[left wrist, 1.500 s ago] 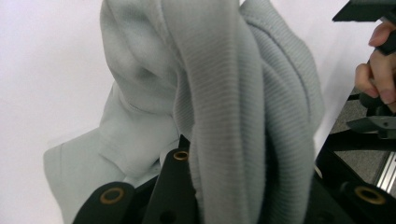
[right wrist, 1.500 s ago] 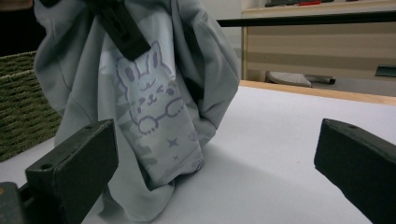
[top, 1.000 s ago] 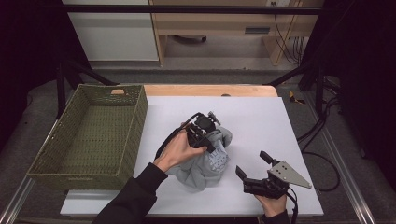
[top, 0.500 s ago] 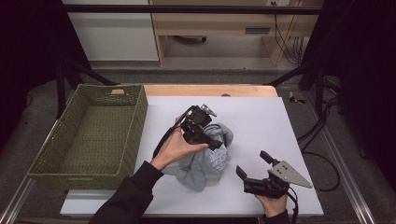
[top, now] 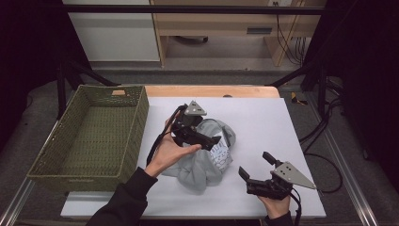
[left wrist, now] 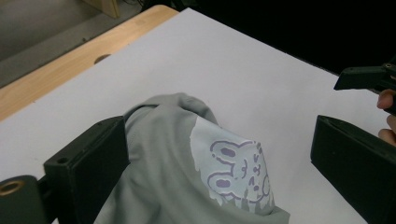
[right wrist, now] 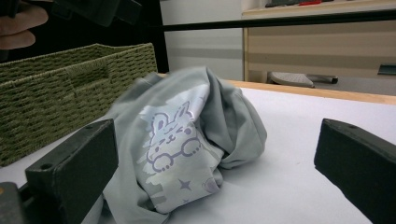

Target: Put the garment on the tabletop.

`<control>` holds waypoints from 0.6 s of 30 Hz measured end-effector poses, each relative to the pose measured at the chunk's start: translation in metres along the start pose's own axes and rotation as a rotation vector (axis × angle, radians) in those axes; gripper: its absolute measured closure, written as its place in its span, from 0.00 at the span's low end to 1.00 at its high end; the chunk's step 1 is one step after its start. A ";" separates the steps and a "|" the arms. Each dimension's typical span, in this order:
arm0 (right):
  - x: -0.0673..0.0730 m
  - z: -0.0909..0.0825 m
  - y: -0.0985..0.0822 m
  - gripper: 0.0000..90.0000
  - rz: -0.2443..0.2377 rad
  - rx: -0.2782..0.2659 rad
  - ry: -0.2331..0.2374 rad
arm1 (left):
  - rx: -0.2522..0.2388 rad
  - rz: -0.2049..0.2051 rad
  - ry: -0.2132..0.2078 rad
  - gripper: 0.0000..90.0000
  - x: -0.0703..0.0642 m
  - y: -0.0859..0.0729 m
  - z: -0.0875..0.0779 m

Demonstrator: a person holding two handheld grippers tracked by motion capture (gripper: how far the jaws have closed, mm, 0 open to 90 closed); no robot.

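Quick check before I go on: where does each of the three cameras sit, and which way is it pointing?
High view: above the table, looking forward and down; forearms, left gripper open over the grey garment, right gripper open.
Left gripper view: rides the left gripper, looking down on the garment's bunny print; both jaws flank it.
Right gripper view: low at table level, facing the wicker basket.
Both gripper views share the print.

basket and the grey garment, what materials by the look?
Basket: woven fibre, olive green, matte; the ribbed weave is plain in the right gripper view, wicker or paper rope, can't tell which. Garment: soft grey knit, likely cotton jersey; it folds loosely, with a printed bunny patch.
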State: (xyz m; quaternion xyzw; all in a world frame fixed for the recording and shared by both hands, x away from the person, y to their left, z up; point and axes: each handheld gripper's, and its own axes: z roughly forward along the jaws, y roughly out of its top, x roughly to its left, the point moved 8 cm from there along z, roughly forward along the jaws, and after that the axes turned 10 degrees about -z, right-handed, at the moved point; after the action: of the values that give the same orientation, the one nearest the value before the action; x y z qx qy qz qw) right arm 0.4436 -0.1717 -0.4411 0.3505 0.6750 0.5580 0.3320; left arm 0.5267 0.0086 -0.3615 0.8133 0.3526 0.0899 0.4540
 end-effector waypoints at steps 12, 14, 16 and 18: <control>-0.001 -0.002 0.003 0.00 -0.011 -0.018 0.010 | -0.093 -0.041 -0.024 0.05 0.016 -0.031 -0.020; -0.002 -0.002 0.004 0.00 -0.013 -0.025 0.009 | -0.105 -0.049 -0.029 0.05 0.018 -0.037 -0.022; -0.002 -0.002 0.005 0.00 -0.010 -0.024 0.007 | -0.126 -0.056 -0.034 0.05 0.020 -0.042 -0.026; -0.002 -0.002 0.005 0.00 -0.012 -0.023 0.006 | -0.146 -0.062 -0.033 0.06 0.021 -0.048 -0.029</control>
State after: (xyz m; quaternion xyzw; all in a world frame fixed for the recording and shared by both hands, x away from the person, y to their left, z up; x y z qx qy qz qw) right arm 0.4434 -0.1742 -0.4359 0.3408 0.6717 0.5648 0.3373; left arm 0.5047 0.0579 -0.3874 0.7681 0.3624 0.0878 0.5205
